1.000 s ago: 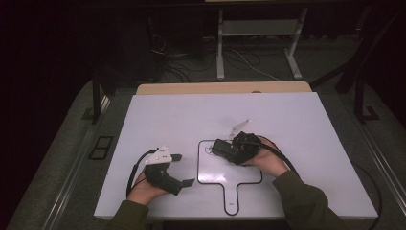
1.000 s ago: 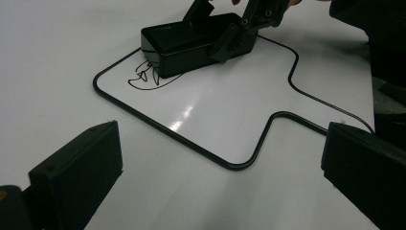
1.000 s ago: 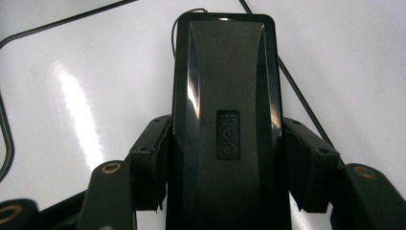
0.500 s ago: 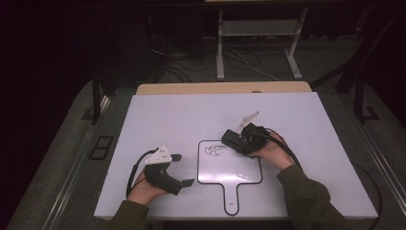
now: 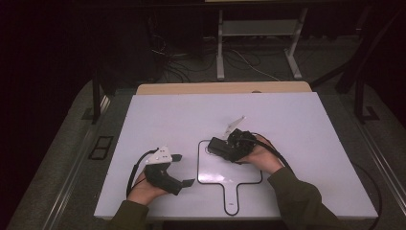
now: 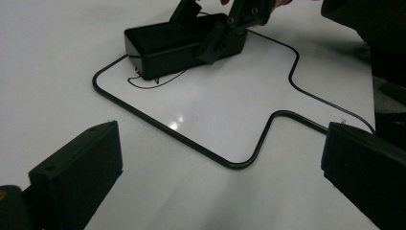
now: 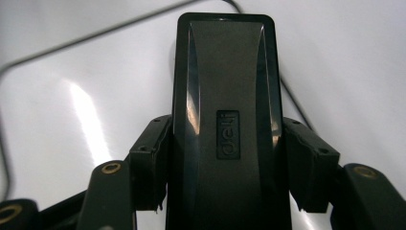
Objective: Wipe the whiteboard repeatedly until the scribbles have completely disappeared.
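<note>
A small whiteboard (image 5: 239, 170) with a black rim and a handle lies on the white table, handle toward me. My right gripper (image 5: 229, 148) is shut on a black eraser (image 5: 216, 143), which lies flat on the board's upper left part. In the right gripper view the pads (image 7: 149, 163) clamp the eraser (image 7: 225, 86) on both sides. A thin black marker scribble (image 6: 148, 85) shows on the board beside the eraser (image 6: 167, 43). My left gripper (image 5: 183, 169) rests on the table left of the board, open with nothing between its jaws.
The white tabletop (image 5: 287, 115) stretches wide behind and beside the board. A wooden strip (image 5: 220, 88) runs along its far edge. Beyond it stand a metal stand (image 5: 253, 28) and loose cables on the dark floor. A cable (image 5: 282, 160) trails from my right gripper.
My right gripper slid the eraser away to the upper right of the board, then back to the left. The left gripper stayed where it was.
</note>
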`<state>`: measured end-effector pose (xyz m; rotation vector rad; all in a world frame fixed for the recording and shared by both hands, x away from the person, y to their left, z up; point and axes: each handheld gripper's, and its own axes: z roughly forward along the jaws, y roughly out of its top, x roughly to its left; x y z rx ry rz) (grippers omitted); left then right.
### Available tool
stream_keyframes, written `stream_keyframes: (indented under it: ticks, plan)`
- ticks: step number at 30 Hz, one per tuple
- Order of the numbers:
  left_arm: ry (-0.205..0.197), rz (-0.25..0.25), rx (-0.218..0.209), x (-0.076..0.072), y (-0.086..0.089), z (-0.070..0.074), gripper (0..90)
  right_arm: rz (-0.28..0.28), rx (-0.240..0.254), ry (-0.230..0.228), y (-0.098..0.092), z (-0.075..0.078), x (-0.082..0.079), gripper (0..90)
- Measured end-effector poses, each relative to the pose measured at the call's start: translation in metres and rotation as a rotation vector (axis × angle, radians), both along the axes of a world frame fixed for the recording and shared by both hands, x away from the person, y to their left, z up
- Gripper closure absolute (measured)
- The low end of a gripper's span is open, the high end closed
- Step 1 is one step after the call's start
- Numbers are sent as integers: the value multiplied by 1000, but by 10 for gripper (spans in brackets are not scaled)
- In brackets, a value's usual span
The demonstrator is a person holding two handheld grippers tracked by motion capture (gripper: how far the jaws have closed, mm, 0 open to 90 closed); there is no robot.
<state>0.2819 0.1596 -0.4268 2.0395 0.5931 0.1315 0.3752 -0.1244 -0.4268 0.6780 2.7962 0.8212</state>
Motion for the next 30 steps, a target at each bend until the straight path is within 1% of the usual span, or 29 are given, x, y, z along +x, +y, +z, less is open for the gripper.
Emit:
stream_keyframes:
  ticks: [3,4,5,6,7,8,9,10,11,12,13,14,16,18,20,21,23,24,25,26,29,30]
  plan:
    - [0,2,-2,0,0,0,0,29,-11,-11,8,0,-3,387]
    - [0,2,-1,0,0,0,0,29,-4,-1,9,0,-4,387]
    - [-1,2,-1,0,0,0,0,28,-11,-9,8,0,-2,387]
    - [-1,3,-2,0,1,0,0,24,-8,-8,7,0,-1,387]
    - [-1,4,-3,0,1,0,0,12,-5,-5,5,0,0,388]
    - [-2,4,-3,0,1,0,0,-8,-15,-10,0,0,4,387]
    - [-1,4,-4,0,1,0,0,-8,-15,-10,0,0,4,387]
    - [-1,5,-4,0,1,0,0,-20,-18,-9,-3,0,6,388]
    - [0,5,-3,0,1,0,0,-46,-13,-5,-9,0,9,387]
    - [0,5,-3,0,1,0,0,-46,-13,-5,-9,0,9,387]
    - [-1,5,-4,0,1,0,0,-73,-20,-10,-16,1,13,387]
    - [-1,4,-3,0,1,0,0,-73,-20,-10,-16,1,13,387]
    - [-1,5,-2,0,1,0,0,-98,-24,-17,-22,0,17,387]
    - [-1,6,-3,0,1,0,0,-120,-25,-14,-27,1,19,388]
    - [0,3,-2,0,0,0,0,-126,-24,-20,-29,0,21,387]
    - [0,2,-1,0,0,0,0,-127,-25,-16,-29,0,20,387]
    - [-3,2,-2,0,0,0,0,-118,-24,-12,-24,1,19,387]
    - [-2,2,0,0,0,0,0,-104,-18,-8,-21,1,18,387]
    - [-2,2,-2,0,0,1,0,-78,-17,-5,-13,0,15,388]
    - [-3,4,-5,-1,0,0,0,-78,-17,-5,-13,0,15,388]
    - [-3,-1,1,-1,-1,1,0,-39,-18,-2,1,1,10,388]
    - [-5,-3,3,-1,-1,1,0,-16,-11,7,10,1,6,388]
